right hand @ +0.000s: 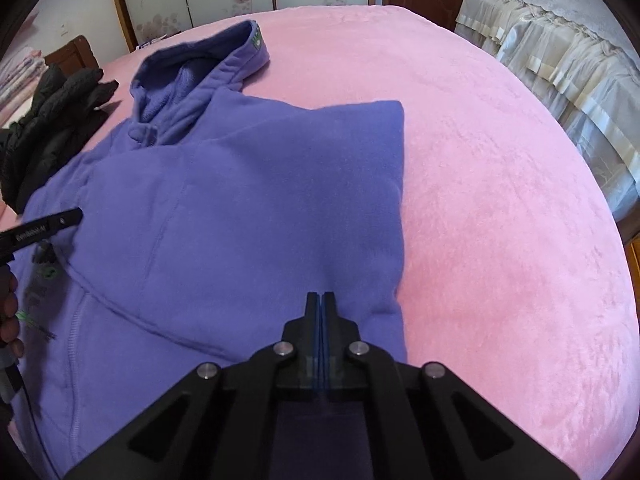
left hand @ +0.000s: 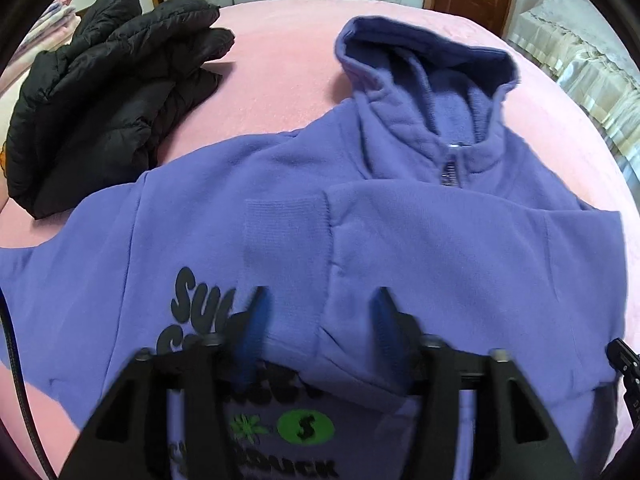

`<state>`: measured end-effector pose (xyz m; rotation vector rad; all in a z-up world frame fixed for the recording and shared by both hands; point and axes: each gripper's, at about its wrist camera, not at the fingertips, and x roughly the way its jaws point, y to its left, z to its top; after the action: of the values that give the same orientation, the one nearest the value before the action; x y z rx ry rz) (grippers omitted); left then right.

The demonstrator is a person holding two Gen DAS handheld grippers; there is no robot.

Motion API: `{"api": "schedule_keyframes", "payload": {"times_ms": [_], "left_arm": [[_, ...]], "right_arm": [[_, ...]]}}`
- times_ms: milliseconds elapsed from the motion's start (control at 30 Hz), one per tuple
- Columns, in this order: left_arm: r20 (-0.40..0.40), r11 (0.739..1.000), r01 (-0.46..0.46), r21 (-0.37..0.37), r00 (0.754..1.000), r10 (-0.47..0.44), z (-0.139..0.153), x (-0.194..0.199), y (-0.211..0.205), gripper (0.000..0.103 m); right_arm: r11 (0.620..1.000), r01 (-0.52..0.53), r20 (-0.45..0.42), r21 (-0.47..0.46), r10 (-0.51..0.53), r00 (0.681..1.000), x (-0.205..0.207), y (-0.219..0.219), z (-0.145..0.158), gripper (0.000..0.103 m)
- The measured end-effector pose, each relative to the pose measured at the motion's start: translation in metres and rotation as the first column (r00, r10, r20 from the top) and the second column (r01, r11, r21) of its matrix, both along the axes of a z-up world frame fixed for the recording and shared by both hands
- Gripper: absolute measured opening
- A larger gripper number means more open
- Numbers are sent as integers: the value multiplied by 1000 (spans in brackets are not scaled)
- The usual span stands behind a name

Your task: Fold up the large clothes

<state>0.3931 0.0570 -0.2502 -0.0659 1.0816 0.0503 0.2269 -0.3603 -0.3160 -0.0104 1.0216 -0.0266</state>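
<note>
Open left tongs hover, seemingly untouching, above purple hoodie.

Pink bed cover lay bare to the right of the purple hoodie, from its folded edge out to the bed's rim: wide free lane there. Beyond the hood, bare cover ran to the far edge. On the left, black puffer jacket was heaped just beside the hoodie's shoulder, blocking that side; only a narrow pink strip between. L gripper hung over the chest print w/ fingers apart; R gripper, fingers pressed together, sat over the hoodie's right part.
</note>
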Motion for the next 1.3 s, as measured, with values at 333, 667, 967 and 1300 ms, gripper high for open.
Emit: {"api": "schedule_keyframes", "payload": {"times_ms": [333, 667, 967, 1300], "left_arm": [[134, 995, 69, -72, 989, -59, 80, -71, -23, 90], [209, 995, 45, -95, 978, -24, 142, -145, -20, 98], [317, 988, 61, -142, 948, -13, 185, -207, 4, 98], [342, 988, 32, -153, 940, 23, 228, -252, 78, 98]], "right_arm": [[997, 5, 16, 80, -7, 1000, -47, 20, 50, 4], [995, -32, 106, 95, 22, 994, -93, 58, 100, 16], [984, -115, 218, 133, 85, 972, -133, 91, 135, 22], [939, -215, 370, 268, 105, 923, -164, 135, 182, 22]]}}
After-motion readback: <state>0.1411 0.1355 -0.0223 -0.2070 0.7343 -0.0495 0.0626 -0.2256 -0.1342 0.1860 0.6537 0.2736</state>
